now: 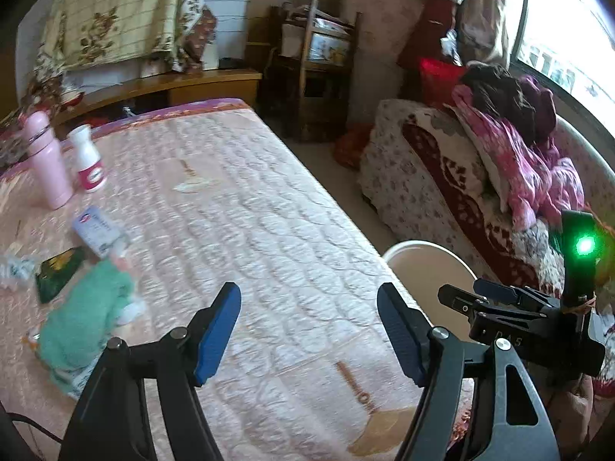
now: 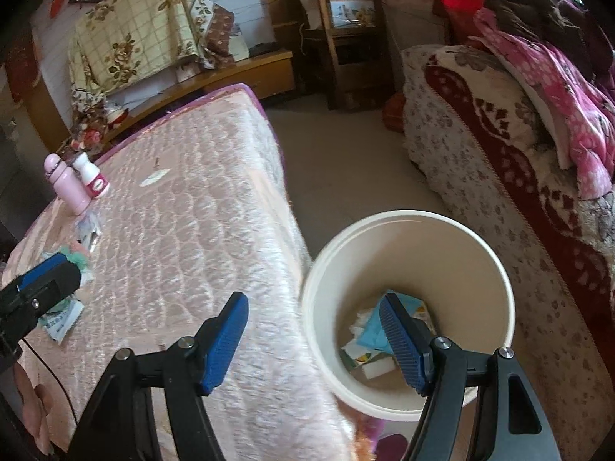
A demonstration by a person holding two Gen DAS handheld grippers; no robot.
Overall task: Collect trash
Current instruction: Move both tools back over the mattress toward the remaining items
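A white bucket stands on the floor beside the pink quilted bed; paper and wrapper scraps lie in its bottom. My right gripper is open and empty, straddling the bucket's left rim. My left gripper is open and empty over the bed's near part. To its left lie a green cloth, a dark green packet, a white pill box and crumpled tissue. The bucket's rim shows in the left wrist view beyond the bed's edge.
A pink flask and a white bottle with a red label stand on the bed's far left. A sofa piled with pink clothes lies to the right of the floor gap. A wooden shelf stands at the back.
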